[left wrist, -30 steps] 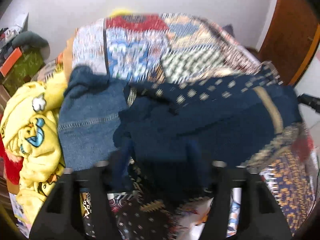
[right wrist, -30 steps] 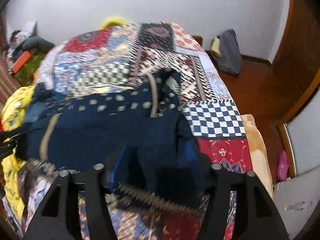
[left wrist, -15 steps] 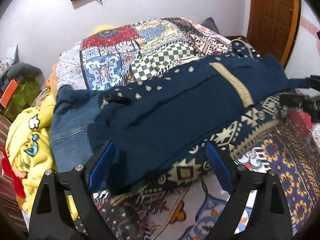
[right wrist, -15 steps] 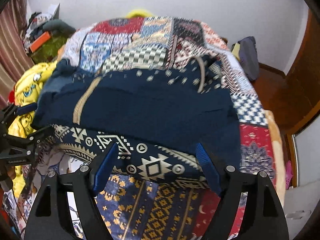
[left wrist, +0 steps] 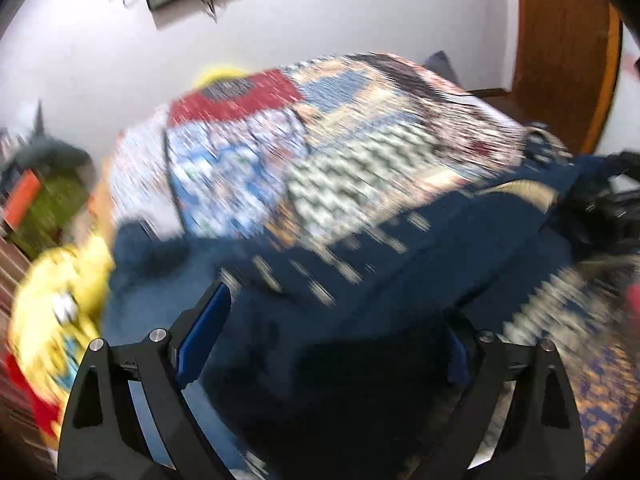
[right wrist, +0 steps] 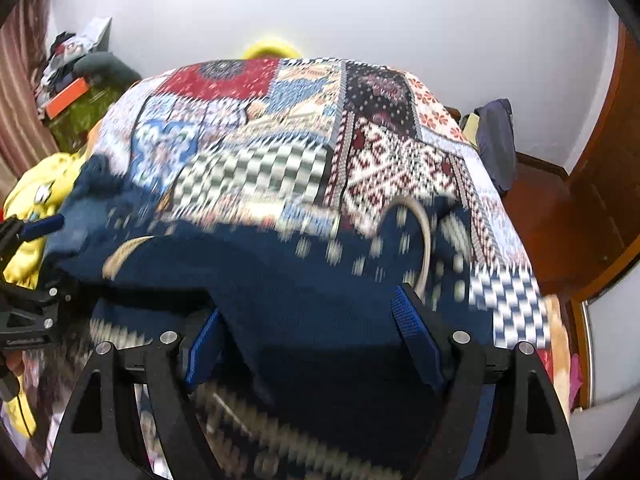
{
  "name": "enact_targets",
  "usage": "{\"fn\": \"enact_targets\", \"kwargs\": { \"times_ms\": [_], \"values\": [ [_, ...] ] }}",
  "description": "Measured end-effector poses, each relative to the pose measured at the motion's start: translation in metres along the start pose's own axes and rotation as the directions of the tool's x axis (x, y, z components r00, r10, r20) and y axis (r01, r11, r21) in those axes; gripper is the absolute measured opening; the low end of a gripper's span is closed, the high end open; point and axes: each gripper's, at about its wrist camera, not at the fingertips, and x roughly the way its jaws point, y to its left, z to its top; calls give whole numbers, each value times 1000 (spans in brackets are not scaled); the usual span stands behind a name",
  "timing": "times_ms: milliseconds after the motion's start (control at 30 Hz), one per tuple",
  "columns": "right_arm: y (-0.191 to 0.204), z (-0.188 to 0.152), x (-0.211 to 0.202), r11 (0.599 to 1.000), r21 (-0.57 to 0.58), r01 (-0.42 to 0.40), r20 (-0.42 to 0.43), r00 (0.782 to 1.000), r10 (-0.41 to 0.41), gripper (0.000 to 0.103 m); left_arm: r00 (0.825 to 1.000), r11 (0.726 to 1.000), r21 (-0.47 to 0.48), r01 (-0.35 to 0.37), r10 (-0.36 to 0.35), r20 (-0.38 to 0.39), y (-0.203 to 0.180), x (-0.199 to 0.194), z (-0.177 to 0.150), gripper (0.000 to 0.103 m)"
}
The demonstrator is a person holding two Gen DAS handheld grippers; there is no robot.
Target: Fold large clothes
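Navy garment (right wrist: 280, 280) lies across the near half of the bed (right wrist: 380, 152), long axis side to side, collar loop toward the right, cream patterned hem toward the cameras. Left claw (left wrist: 332, 344) stands spread, navy cloth bulging between its fingers; right claw (right wrist: 308, 340) likewise spread, cloth filling the gap. Both views blurred; contact with the pads cannot be told. Yellow cartoon cloth (right wrist: 36, 192) heaps at the left edge. Patchwork cover on the bed; white wall, wooden door (left wrist: 560, 52) right.
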Motion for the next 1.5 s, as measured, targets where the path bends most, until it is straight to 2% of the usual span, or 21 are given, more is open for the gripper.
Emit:
{"fn": "enact_targets", "kwargs": {
  "times_ms": [67, 167, 267, 333, 400, 500, 567, 633, 700, 800, 900, 1067, 1167, 1233, 1333, 1433, 1500],
  "values": [
    [-2, 15, 1, 999, 11, 32, 24, 999, -32, 77, 999, 999, -19, -44, 44, -12, 13, 10, 19, 94],
    [-3, 34, -7, 996, 25, 89, 82, 992, -91, 77, 998, 995, -80, -61, 62, 8, 35, 6, 41, 94],
    [-3, 42, -27, 995, 30, 92, 147, 984, -96, 77, 990, 990, -81, -114, 120, 72, 41, -14, 51, 94],
    [-3, 41, -41, 997, 38, 63, 172, 983, -69, 77, 986, 991, -72, -115, 123, 115, 40, -31, 50, 94],
    [0, 36, -51, 999, 43, -7, 177, 984, -1, 77, 989, 995, -67, -76, 84, 126, 36, -42, 45, 94],
    [11, 20, -56, 994, 28, -108, 142, 984, 103, 77, 995, 998, -58, 39, -33, 96, 25, -48, 28, 94],
    [20, 6, -53, 985, 8, -171, 97, 981, 169, 77, 991, 991, -56, 118, -114, 68, 15, -48, 13, 94],
    [26, -11, -46, 978, 11, -206, 54, 977, 205, 77, 980, 977, -64, 201, -201, 12, 3, -40, -6, 94],
    [29, -27, -34, 979, 13, -205, 4, 979, 205, 77, 963, 962, -75, 261, -265, -42, -8, -28, -24, 94],
    [33, -46, -14, 982, -1, -188, -72, 980, 187, 77, 958, 963, -72, 260, -266, -104, -20, -9, -48, 94],
    [21, -54, -6, 987, 13, -159, -55, 986, 159, 77, 952, 953, -111, 282, -293, -94, -14, -3, -57, 97],
    [-23, -50, -7, 989, 123, -88, -48, 994, 95, 77, 937, 930, -166, 329, -344, -67, 2, -9, -66, 98],
    [-37, -57, -12, 986, 146, -86, -46, 994, 94, 77, 937, 927, -173, 333, -346, -49, 7, -17, -74, 98],
    [-41, -63, -18, 989, 140, -46, -41, 998, 52, 77, 943, 931, -187, 315, -329, -50, 13, -19, -81, 98],
    [-47, -76, -30, 993, 116, 12, -59, 998, -5, 77, 970, 956, -208, 207, -228, -87, 25, -17, -100, 98],
    [-59, -92, -36, 992, 119, 52, -94, 995, -41, 77, 969, 949, -269, 163, -205, -138, 45, -13, -123, 98],
    [-70, -102, -40, 986, 137, 96, -132, 988, -78, 77, 973, 949, -306, 77, -139, -186, 65, -15, -141, 98]
  ]
}}
